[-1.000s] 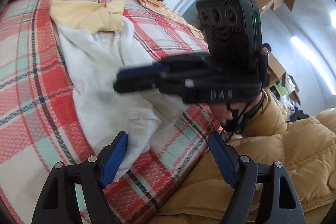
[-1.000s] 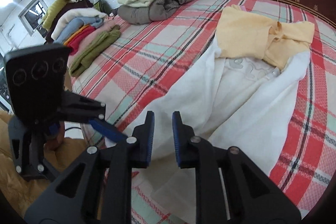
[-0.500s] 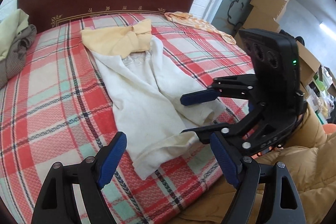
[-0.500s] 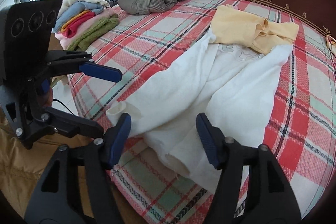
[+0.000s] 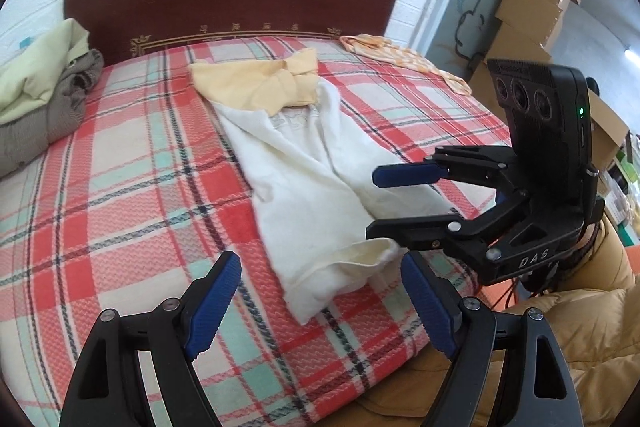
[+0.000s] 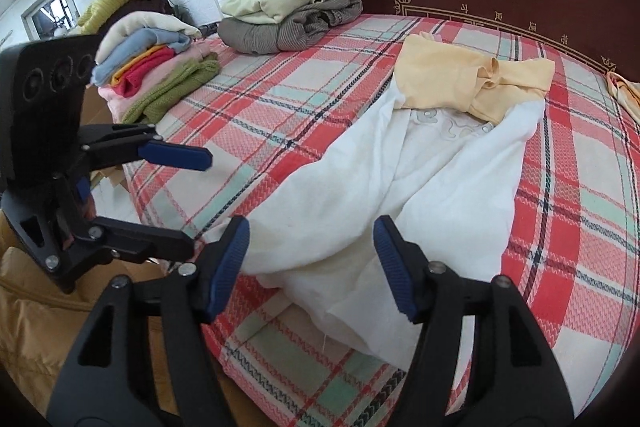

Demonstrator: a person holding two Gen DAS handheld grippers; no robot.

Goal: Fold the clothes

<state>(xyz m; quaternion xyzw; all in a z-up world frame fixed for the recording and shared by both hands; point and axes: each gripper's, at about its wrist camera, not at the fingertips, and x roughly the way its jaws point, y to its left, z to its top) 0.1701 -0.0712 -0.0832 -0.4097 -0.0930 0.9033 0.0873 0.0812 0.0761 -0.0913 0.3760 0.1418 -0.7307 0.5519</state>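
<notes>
Where its black frame faces us, right gripper point(image 5: 390, 201) reads "DAS".

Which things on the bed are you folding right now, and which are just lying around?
For the job:
white garment, with its yellow top part
left gripper, open
right gripper, open, jaws just opened, nothing held

Just lying about:
folded stack
grey and pale green heap
orange checked cloth
cardboard boxes
</notes>
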